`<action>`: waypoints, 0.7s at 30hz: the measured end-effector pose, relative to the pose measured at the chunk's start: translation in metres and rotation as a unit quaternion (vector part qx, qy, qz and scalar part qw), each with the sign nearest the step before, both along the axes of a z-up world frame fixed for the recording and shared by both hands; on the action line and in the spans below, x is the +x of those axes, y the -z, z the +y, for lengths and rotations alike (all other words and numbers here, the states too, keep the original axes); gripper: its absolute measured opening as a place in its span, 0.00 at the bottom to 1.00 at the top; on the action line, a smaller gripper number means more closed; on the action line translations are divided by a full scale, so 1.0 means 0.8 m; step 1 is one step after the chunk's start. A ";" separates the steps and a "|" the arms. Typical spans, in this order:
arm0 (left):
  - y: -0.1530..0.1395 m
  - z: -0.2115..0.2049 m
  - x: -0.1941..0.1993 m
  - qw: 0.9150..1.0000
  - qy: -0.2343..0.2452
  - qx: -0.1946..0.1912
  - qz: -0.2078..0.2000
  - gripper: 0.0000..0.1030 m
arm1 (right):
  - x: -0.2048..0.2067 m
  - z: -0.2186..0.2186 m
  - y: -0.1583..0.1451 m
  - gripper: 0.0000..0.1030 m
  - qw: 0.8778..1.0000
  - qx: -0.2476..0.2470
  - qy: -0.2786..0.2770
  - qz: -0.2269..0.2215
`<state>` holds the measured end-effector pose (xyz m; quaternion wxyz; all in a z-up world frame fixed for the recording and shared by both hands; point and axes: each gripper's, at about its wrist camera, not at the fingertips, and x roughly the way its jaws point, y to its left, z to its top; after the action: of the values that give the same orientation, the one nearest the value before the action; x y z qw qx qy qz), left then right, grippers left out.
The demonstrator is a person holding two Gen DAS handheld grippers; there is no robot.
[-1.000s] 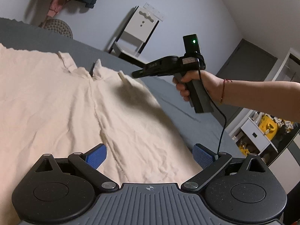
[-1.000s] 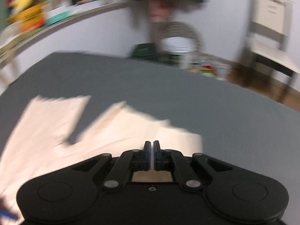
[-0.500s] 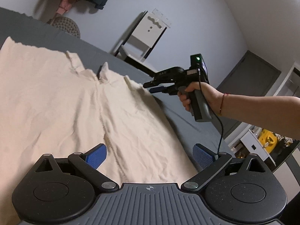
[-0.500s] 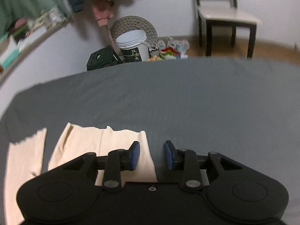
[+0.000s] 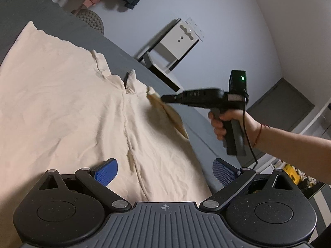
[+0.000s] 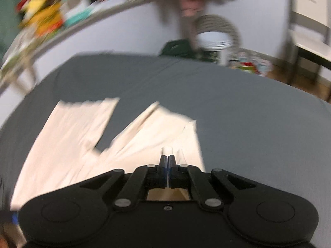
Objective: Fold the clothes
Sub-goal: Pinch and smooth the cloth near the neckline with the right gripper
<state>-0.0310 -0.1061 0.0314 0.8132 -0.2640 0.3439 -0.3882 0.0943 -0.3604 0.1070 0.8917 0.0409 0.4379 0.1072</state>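
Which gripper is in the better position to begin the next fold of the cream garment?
The right gripper, probably. Its jaws are shut on the cream garment at the far edge, and the corner is lifted off the grey bed. The left gripper is open, holding nothing, above the near cloth.

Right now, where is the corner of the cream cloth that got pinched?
In the left wrist view, the corner is lifted off the grey bed, clamped in the right gripper, right of the cream cloth.

A white chair (image 5: pixel 178 47) stands beside the grey bed (image 6: pixel 238 107).
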 end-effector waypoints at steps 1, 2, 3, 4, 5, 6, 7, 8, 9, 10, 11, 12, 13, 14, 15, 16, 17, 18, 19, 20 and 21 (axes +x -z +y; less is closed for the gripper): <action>0.000 0.000 0.001 1.000 -0.001 0.000 -0.001 0.96 | -0.003 0.006 -0.001 0.03 1.000 -0.011 -0.011 0.003; -0.001 0.000 0.001 1.000 -0.001 -0.001 -0.002 0.96 | -0.006 0.011 -0.003 0.07 1.000 -0.025 -0.017 0.002; -0.001 0.000 0.002 1.000 -0.001 -0.001 -0.003 0.96 | -0.009 0.012 -0.006 0.16 0.999 -0.035 -0.017 -0.004; -0.001 -0.001 0.003 1.000 -0.001 -0.001 -0.003 0.96 | -0.011 0.010 -0.012 0.21 0.999 -0.040 -0.012 -0.016; -0.001 -0.001 0.004 1.000 -0.001 -0.001 -0.004 0.96 | -0.013 0.006 -0.018 0.22 0.999 -0.039 -0.005 -0.028; -0.001 -0.001 0.005 1.000 -0.001 -0.001 -0.004 0.96 | -0.015 -0.002 -0.025 0.22 0.999 -0.034 0.005 -0.041; 0.000 -0.002 0.006 1.000 0.000 -0.001 -0.004 0.96 | -0.016 -0.010 -0.030 0.22 0.998 -0.028 0.020 -0.050; 0.001 -0.003 0.008 1.000 0.000 -0.001 -0.004 0.96 | -0.009 -0.017 -0.031 0.22 0.998 -0.023 0.034 -0.050; 0.001 -0.003 0.009 1.000 0.001 -0.002 -0.004 0.96 | -0.002 -0.021 -0.030 0.22 0.998 -0.021 0.037 -0.047; 0.002 -0.004 0.009 1.000 0.002 -0.002 -0.004 0.96 | 0.001 -0.021 -0.028 0.22 0.998 -0.024 0.031 -0.040; 0.002 -0.004 0.008 1.000 0.003 -0.002 -0.004 0.96 | 0.003 -0.020 -0.025 0.22 0.999 -0.030 0.019 -0.030; 0.002 -0.004 0.008 1.000 0.004 -0.001 -0.004 0.96 | 0.005 -0.018 -0.021 0.22 0.999 -0.034 0.008 -0.022; 0.002 -0.004 0.008 1.000 0.005 0.001 -0.005 0.96 | 0.006 -0.013 -0.017 0.22 0.999 -0.036 -0.004 -0.015; 0.002 -0.004 0.007 1.000 0.006 0.003 -0.007 0.96 | 0.008 -0.009 -0.013 0.22 0.999 -0.038 -0.013 -0.008; 0.002 -0.004 0.007 1.000 0.007 0.006 -0.008 0.96 | 0.009 -0.005 -0.009 0.22 0.999 -0.040 -0.018 -0.002; 0.002 -0.005 0.007 1.000 0.008 0.007 -0.009 0.96 | 0.010 -0.002 -0.005 0.22 0.999 -0.042 -0.022 0.004; 0.002 -0.005 0.007 1.000 0.008 0.007 -0.009 0.96 | 0.011 -0.001 -0.001 0.22 0.999 -0.042 -0.022 0.009; 0.002 -0.005 0.007 1.000 0.009 0.007 -0.009 0.96 | 0.012 0.000 0.003 0.21 0.999 -0.043 -0.023 0.015; 0.002 -0.005 0.007 1.000 0.010 0.008 -0.009 0.96 | 0.012 0.002 0.006 0.19 0.999 -0.042 -0.024 0.020; 0.002 -0.004 0.006 1.000 0.010 0.008 -0.009 0.96 | 0.012 0.004 0.008 0.18 0.998 -0.041 -0.028 0.024; 0.003 -0.004 0.006 1.000 0.011 0.008 -0.009 0.96 | 0.012 0.006 0.009 0.14 0.998 -0.044 -0.031 0.025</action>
<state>-0.0261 -0.1094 0.0293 0.8141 -0.2499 0.3425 -0.3968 0.1037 -0.3554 0.0998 0.8777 -0.0099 0.4653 0.1145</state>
